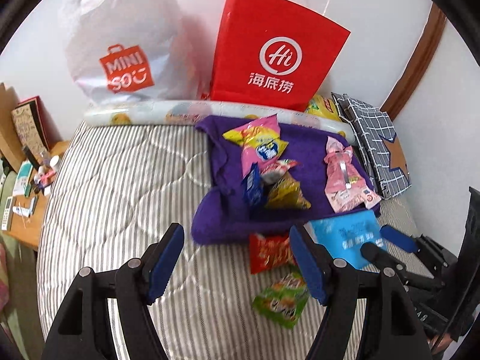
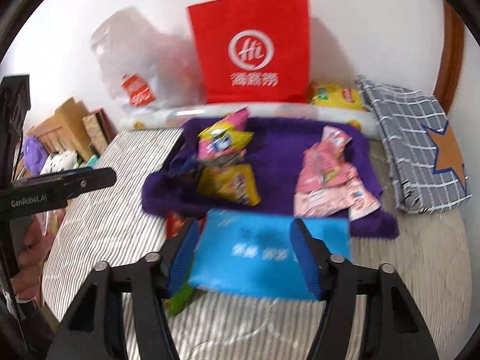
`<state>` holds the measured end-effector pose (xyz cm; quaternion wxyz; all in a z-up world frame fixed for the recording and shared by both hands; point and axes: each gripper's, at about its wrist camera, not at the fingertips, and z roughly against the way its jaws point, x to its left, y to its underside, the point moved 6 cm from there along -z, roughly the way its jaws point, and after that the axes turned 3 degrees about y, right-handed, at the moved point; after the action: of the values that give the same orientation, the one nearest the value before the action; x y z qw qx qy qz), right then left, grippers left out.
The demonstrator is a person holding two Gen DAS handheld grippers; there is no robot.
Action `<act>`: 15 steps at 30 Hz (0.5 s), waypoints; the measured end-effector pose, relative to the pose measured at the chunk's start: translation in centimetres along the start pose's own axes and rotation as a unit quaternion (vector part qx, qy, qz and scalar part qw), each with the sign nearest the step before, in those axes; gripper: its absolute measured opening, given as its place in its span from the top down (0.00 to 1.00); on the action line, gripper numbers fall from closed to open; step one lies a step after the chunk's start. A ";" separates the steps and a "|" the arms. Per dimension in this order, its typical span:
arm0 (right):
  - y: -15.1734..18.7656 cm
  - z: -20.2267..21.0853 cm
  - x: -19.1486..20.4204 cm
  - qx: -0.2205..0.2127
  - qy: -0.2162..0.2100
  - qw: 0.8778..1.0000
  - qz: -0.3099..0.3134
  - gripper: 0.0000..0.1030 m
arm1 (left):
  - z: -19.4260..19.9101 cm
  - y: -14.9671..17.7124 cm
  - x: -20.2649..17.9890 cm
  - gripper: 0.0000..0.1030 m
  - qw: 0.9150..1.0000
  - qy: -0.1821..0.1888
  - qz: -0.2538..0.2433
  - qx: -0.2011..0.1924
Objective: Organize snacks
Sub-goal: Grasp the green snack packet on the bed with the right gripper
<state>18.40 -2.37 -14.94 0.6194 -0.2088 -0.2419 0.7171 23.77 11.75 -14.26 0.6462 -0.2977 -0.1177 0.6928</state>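
Jaws spread wide on both: left gripper [image 1: 237,258] empty over striped mattress [image 1: 120,198], right gripper [image 2: 244,250] straddling, not pinching, blue packet [image 2: 270,249] beside purple towel [image 2: 279,147]. Risk: slippery packet sliding off when squeezed.

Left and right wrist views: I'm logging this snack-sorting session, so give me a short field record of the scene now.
surface: striped mattress
cloth: purple towel spread on the mattress
on towel: pink and yellow packet, yellow packet, pink packets
off towel: red packet, green packet
backdrop: red paper bag, white plastic bag
left gripper: open, holding nothing
right gripper: open, jaws either side of blue packet; contact unclear
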 end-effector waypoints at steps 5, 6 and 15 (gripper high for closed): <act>1.5 0.0 2.9 0.010 0.005 1.000 0.022 0.53 | 0.1 1.8 1.2 0.31 1.000 0.004 0.004 0.010; 1.7 0.0 3.3 0.011 0.004 1.000 0.023 0.54 | 0.2 2.1 1.5 0.31 1.000 0.006 0.004 0.010; 2.2 -1.3 6.6 0.032 0.012 0.998 0.044 0.65 | 0.6 3.8 4.0 0.31 0.999 0.022 0.025 0.011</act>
<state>16.47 4.01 -17.32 0.5961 -0.2079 -0.2022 0.7487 20.29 15.22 -16.89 0.6340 -0.3090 -0.0882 0.7034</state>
